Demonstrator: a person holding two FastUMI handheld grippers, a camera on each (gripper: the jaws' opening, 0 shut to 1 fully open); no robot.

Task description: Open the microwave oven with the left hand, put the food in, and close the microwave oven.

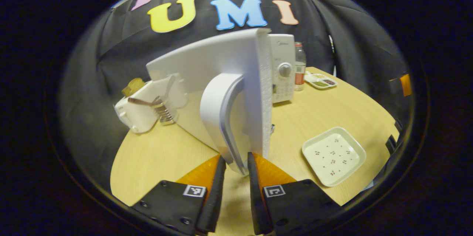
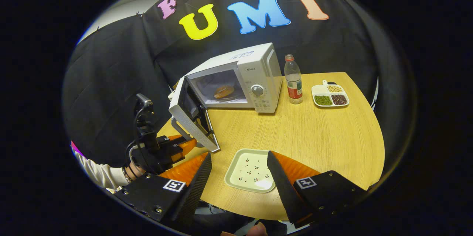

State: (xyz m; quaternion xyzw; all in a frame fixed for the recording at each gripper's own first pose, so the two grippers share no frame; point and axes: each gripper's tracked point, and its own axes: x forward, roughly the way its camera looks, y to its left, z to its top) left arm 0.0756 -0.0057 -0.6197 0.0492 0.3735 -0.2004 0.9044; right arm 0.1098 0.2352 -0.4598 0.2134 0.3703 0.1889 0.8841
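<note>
food already inside; door stiff, light, swings easy. left claw straddles handle, not pinching; right claw spread, empty.

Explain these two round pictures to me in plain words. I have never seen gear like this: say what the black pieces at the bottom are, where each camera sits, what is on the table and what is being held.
There is no robot here: a person holds a two-finger gripper in each hand, and a fisheye camera rides on each one.

In the left gripper view, the left gripper has its fingers on either side of the lower end of the door handle of the open microwave door; whether they press on it is unclear.

In the right gripper view, the right gripper hangs open and empty above a bare white plate. The microwave has a round bun-like food inside.

On the wooden table also stand a bottle and a divided dish of beans or grains.
</note>
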